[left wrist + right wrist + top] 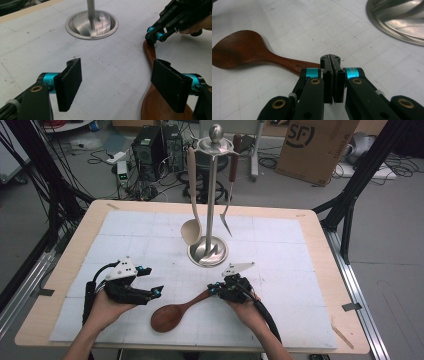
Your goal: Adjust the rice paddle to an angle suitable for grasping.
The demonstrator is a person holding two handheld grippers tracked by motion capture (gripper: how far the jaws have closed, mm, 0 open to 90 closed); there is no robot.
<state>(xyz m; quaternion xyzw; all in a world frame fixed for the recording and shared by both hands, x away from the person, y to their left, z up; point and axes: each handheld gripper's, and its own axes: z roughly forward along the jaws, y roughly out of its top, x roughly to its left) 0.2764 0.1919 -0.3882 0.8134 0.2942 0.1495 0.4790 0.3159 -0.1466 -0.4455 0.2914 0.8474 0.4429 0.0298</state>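
— Two entries wanted. First, wooden spoon [170,316]: location?

— Flat on the white mat [280,270] of the bench [65,270], near the front edge. Bowl toward the left hand-held gripper [154,281], handle slanting up to the right hand-held gripper [214,289]. Well apart from the steel stand [207,251] farther back.

— Right hand-held gripper: state?

— Jaws pressed together, tips set at the very end of the handle. Seen along its own jaws [333,60], handle [287,62] running in behind them. Pinching the thin tip or merely bearing on it: cannot tell. Probably placed there to steer or lift the spoon by its end.

— Left hand-held gripper?

— Wide open, holding nothing [116,85]. Bare mat between the pads, spoon bowl [160,107] just beside and partly behind one pad. Likely kept low and ready as a support for the bowl end.

— Stand: contents?

— Pale ladle [191,227] and fork [227,220], each hung from the top ring, clear of the base. Presumably the destination for the spoon; not yet hung.
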